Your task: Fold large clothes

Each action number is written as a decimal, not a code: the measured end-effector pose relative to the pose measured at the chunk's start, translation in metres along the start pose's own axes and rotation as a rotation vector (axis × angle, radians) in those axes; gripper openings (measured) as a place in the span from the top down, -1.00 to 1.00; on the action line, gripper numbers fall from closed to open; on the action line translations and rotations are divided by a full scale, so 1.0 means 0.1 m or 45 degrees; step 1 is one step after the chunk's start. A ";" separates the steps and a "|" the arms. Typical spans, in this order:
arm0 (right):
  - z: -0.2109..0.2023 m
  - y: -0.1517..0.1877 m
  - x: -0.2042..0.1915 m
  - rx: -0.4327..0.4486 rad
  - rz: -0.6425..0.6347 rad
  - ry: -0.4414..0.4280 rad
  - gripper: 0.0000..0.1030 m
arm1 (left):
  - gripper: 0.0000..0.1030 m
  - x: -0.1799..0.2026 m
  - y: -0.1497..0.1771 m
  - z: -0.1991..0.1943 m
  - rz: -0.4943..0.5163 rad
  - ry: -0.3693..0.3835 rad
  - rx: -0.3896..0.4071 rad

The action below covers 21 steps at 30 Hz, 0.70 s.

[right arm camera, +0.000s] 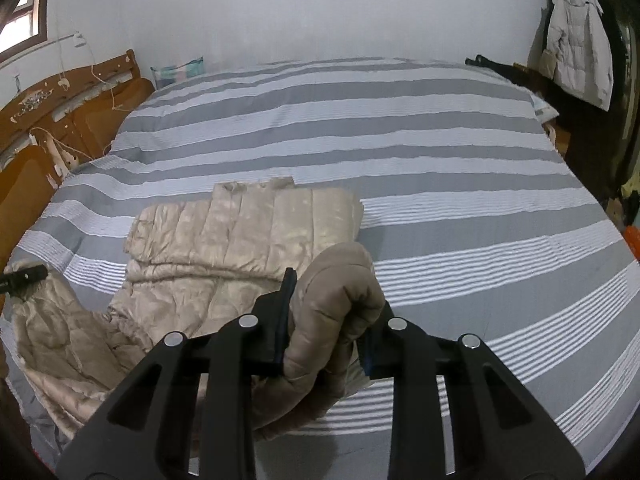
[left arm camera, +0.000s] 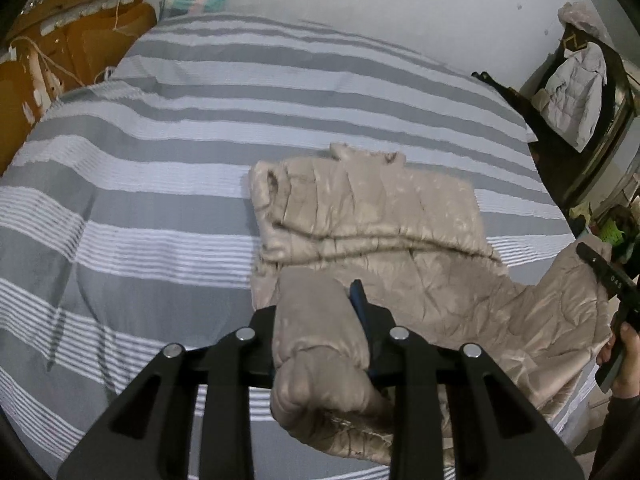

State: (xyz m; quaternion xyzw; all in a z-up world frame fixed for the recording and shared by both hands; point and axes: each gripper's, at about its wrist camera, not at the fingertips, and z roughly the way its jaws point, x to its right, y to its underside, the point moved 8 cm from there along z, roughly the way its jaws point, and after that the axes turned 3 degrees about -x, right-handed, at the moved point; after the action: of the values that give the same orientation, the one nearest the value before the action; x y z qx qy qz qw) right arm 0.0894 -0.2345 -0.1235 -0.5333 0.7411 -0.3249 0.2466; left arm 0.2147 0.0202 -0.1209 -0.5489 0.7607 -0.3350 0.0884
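Observation:
A beige quilted puffer jacket (left arm camera: 372,208) lies partly folded on the striped bed; in the right wrist view the jacket (right arm camera: 240,232) lies left of centre. My left gripper (left arm camera: 320,312) is shut on a bunched edge of the jacket, lifted off the cover. My right gripper (right arm camera: 332,300) is shut on another bunched edge of the same jacket, also raised. The near part of the jacket sags between the two grips. In the left wrist view the right gripper (left arm camera: 608,276) shows at the right edge, with a hand (left arm camera: 624,356) on it. The left gripper's tip (right arm camera: 22,276) shows at the left edge of the right wrist view.
A grey and white striped bedcover (left arm camera: 200,128) spreads over the whole bed. A brown wooden headboard (right arm camera: 52,112) stands at the left. A pale puffer coat (right arm camera: 580,40) hangs at the right by dark furniture. A folded teal cloth (left arm camera: 192,2) lies by the far wall.

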 end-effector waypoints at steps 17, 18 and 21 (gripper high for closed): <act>0.07 -0.03 0.00 -0.011 -0.006 0.009 0.48 | 0.43 0.05 -0.12 0.07 0.034 -0.012 0.014; 0.07 -0.03 0.00 -0.011 -0.004 0.006 0.48 | 0.43 0.05 -0.12 0.07 0.034 -0.010 0.013; 0.10 -0.04 0.00 -0.011 -0.006 -0.001 0.48 | 0.43 0.05 -0.13 0.09 0.038 -0.009 0.013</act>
State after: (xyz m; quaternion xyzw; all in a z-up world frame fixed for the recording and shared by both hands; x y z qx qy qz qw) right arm 0.0986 -0.2378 -0.1273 -0.5361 0.7412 -0.3221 0.2439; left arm 0.2276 0.0099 -0.1181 -0.5382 0.7668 -0.3356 0.0987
